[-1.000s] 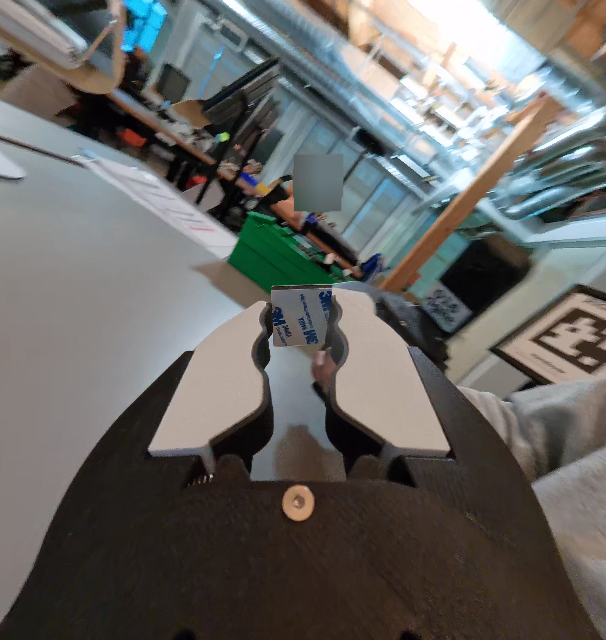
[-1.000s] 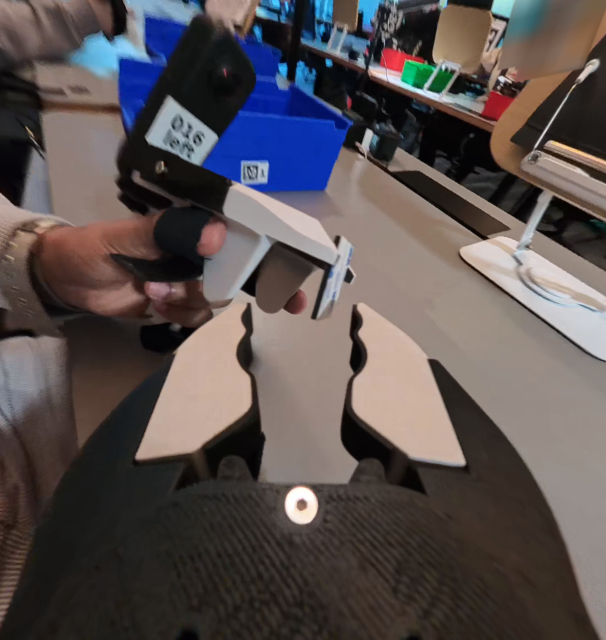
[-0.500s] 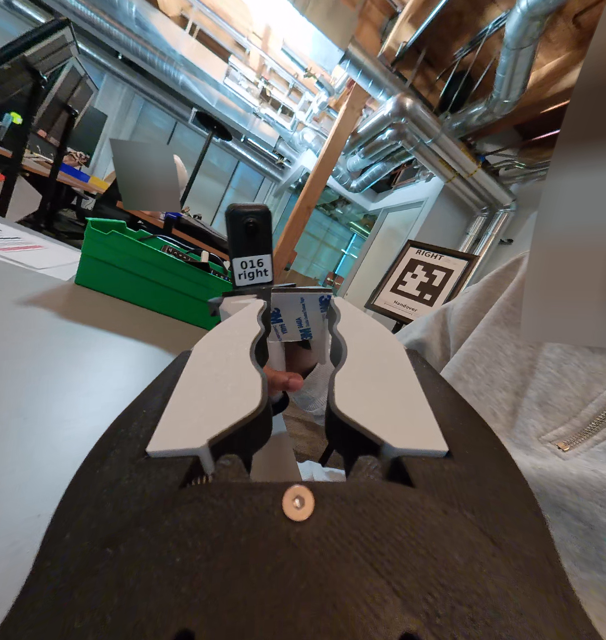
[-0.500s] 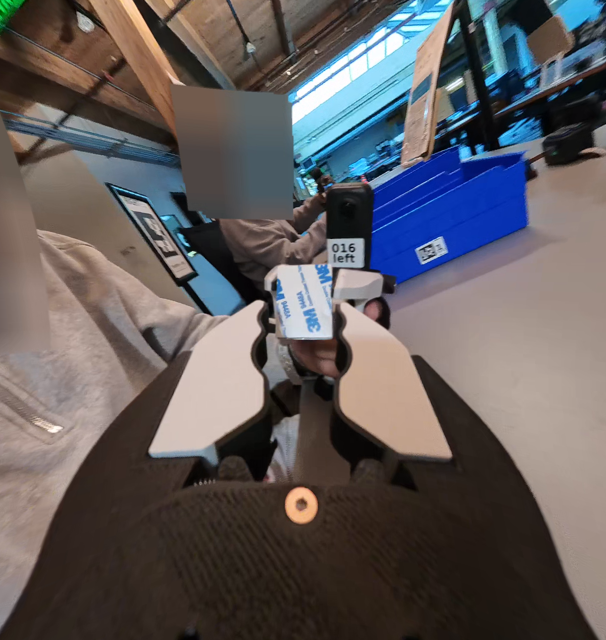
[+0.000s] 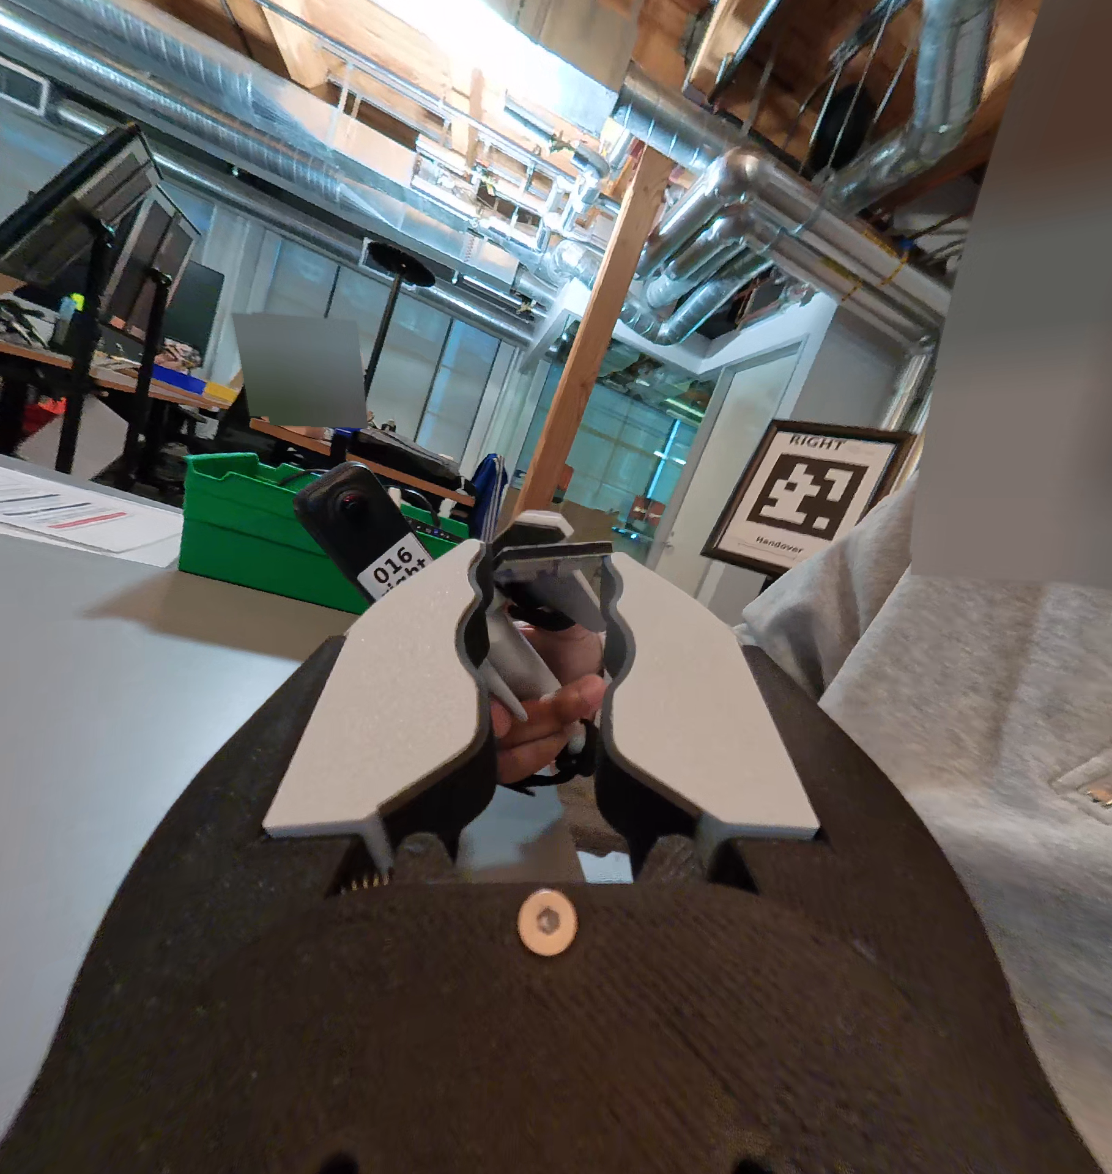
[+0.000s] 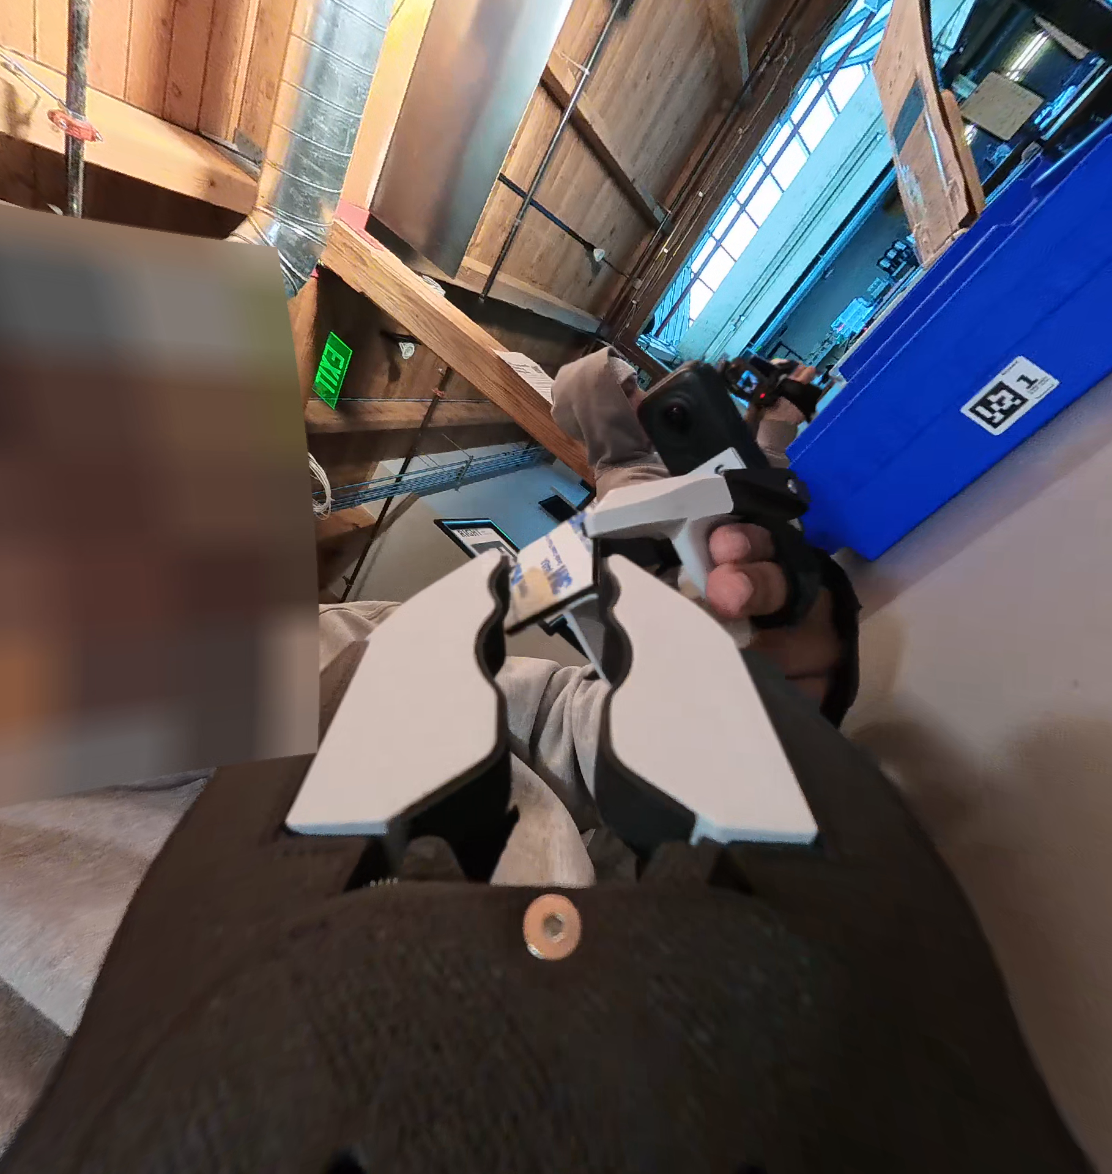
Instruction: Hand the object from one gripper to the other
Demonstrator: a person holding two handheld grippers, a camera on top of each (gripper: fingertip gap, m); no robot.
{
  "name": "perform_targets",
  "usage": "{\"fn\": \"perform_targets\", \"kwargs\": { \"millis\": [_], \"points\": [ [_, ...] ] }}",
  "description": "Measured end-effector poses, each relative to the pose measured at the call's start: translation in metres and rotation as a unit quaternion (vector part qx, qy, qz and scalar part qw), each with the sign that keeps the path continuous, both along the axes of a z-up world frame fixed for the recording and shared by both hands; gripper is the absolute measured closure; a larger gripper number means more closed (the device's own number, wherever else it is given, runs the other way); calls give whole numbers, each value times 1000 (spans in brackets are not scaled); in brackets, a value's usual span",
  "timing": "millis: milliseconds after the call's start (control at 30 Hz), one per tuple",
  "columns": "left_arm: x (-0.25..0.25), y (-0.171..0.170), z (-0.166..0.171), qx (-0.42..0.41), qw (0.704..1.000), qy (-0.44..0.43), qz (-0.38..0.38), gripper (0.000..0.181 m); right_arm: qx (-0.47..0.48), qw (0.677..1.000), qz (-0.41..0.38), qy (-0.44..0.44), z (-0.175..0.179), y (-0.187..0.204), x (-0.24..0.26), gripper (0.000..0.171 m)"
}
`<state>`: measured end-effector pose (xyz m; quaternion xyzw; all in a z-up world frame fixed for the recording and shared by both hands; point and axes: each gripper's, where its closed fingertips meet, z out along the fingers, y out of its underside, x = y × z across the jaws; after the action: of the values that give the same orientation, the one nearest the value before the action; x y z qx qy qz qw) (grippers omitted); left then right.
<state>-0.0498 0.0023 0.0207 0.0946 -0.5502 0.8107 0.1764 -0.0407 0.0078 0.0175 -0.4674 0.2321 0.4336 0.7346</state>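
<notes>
The object is a thin white square pad with blue print (image 6: pixel 550 568). It is in the air above the grey table (image 5: pixel 96 667). My right gripper (image 6: pixel 553 565) is shut on it across two side edges, and the pad sits tilted between the fingertips. My left gripper (image 5: pixel 544 562) also pinches it at the very tips. In the left wrist view the pad (image 5: pixel 550 551) shows edge-on, with the right gripper's black camera body (image 5: pixel 350 514) behind it. One white finger (image 6: pixel 661 502) of the left gripper touches the pad's upper corner.
A green bin (image 5: pixel 248 527) and a printed sheet (image 5: pixel 51 508) lie on the table at the left. A blue bin (image 6: pixel 985 381) stands on the table at the right. A framed marker sign (image 5: pixel 807 489) and the person's grey sweatshirt (image 5: pixel 985 699) are close by. Only a small space, under 4 cm, lies between the two pairs of fingers.
The right gripper came in and closed its fingers on the pad held by the left. The two grippers have since twisted relative to each other, so the pad now shows edge-on to the left camera.
</notes>
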Motion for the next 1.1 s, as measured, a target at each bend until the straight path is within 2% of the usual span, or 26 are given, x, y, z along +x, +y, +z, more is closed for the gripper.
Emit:
{"fn": "perform_targets", "kwargs": {
  "millis": [33, 133, 300, 333, 600, 800, 900, 1000, 1100],
  "points": [
    [-1, -2, -1, 6, 1000, -10, 7, 151, -2, 1000, -2, 0, 0, -1, 1, 148],
    [-5, -5, 0, 13, 1000, -26, 12, 151, -16, 1000, 1, -7, -3, -2, 0, 159],
    [0, -5, -5, 25, 999, -24, 24, 154, 10, 1000, -13, 0, 4, -11, 6, 162],
    [2, -4, -5, 24, 999, -19, 29, 150, 16, 1000, -23, 4, 6, -15, 10, 163],
    [13, -4, -14, 39, 998, 21, 34, 143, -72, 988, -106, -83, -3, -21, 20, 168],
    [18, -3, -22, 60, 997, 51, 17, 159, -178, 962, -124, -166, -19, -16, 18, 168],
    [18, -6, -30, 79, 993, 89, -14, 158, -218, 948, -123, -198, -25, -16, 16, 168],
    [16, -11, -40, 107, 988, 106, -33, 160, -234, 942, -120, -210, -29, -17, 16, 168],
    [14, -16, -49, 144, 986, 80, -19, 175, -235, 942, -120, -208, -31, -16, 16, 168]
  ]
}}
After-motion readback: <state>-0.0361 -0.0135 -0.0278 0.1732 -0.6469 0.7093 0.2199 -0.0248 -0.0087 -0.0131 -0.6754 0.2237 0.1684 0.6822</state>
